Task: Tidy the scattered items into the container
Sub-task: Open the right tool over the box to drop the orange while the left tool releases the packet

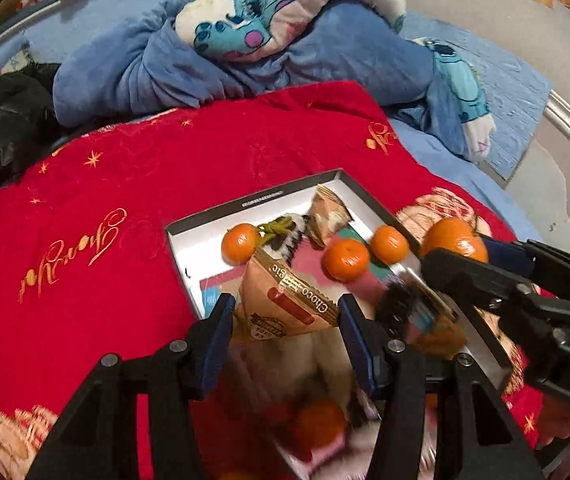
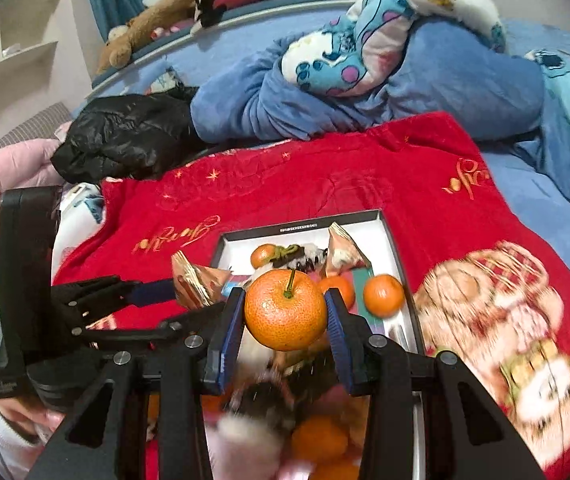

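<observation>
Over the box (image 1: 481, 336) on the red blanket (image 1: 125, 184), the left gripper (image 1: 285, 312) pinches a Choco Magic packet (image 1: 285, 300) between its fingers. The right gripper (image 2: 285, 312) clamps a stemmed mandarin (image 2: 285, 310). Three smaller mandarins (image 1: 345, 260) lie inside the box's far half.

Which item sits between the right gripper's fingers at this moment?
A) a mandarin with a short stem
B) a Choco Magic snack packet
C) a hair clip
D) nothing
A: the right gripper is shut on the stemmed mandarin, its blue pads pressing both sides above the box.
</observation>
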